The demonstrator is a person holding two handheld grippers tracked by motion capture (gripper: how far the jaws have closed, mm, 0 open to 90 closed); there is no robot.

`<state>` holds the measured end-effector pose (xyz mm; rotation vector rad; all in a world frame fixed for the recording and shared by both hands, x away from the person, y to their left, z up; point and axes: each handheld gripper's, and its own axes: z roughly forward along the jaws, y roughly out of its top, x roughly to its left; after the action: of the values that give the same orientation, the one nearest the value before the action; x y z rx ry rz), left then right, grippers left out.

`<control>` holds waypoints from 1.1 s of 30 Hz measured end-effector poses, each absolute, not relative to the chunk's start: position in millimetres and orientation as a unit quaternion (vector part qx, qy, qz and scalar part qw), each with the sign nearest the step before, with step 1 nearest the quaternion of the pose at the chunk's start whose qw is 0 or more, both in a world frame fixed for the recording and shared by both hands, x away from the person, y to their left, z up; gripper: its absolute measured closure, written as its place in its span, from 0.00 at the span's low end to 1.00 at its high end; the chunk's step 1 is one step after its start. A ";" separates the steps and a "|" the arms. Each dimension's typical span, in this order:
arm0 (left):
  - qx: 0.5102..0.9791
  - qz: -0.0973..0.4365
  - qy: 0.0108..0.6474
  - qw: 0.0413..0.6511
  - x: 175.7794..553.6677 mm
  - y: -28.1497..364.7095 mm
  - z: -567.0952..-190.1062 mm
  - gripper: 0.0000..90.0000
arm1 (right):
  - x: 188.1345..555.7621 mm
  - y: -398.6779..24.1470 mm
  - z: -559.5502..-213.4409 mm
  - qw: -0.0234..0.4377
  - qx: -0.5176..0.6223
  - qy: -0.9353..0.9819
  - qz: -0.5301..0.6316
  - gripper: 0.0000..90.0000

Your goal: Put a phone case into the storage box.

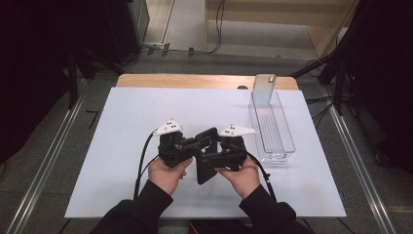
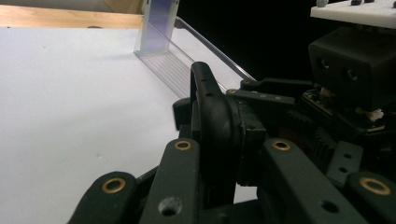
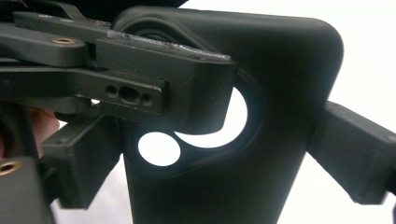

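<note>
Black phone case point(image 1: 206, 156): held above the white sheet point(image 1: 122, 146) between the two grippers, long axis running toward the person; camera cut-out point(image 3: 196, 135) at its far end.
Left gripper point(image 1: 192, 145): jaws pressed together on the case's thin edge point(image 2: 208, 107), pinching it near the cut-out.
Right gripper point(image 1: 214, 157): jaws spread across the case's width, one on each long edge point(image 3: 322, 140); whether the pads press on it cannot be told.
Clear tray point(image 1: 272, 131): beyond and outboard of the right gripper, well apart from it; its long wall point(image 2: 205, 51) runs away from the grippers.
Phone point(image 1: 263, 90): stands upright at the tray's far end.
Open room: bare sheet ahead of and outboard of the left gripper, up to the wooden table edge point(image 1: 195, 80).
Near edge of the sheet point(image 1: 97, 212): just behind both hands.
</note>
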<state>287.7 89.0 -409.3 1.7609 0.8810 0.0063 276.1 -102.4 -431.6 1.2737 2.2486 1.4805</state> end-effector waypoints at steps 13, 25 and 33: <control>0.744 0.017 0.371 0.556 284.1 89.9 -398.9 0.66 | 275.1 -102.6 -430.3 0.092 0.416 0.756 0.496 0.13; 0.742 -0.026 0.375 0.555 295.4 106.2 -393.3 0.49 | 282.8 -113.9 -435.9 0.084 0.437 0.756 0.480 0.13; 0.764 -0.039 0.362 0.532 299.5 115.9 -395.3 0.38 | 288.1 -126.6 -434.9 0.083 0.437 0.758 0.477 0.13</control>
<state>299.5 115.9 -395.3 1.8231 0.8646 -0.0928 288.1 -126.6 -434.9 1.3053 2.2616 1.4254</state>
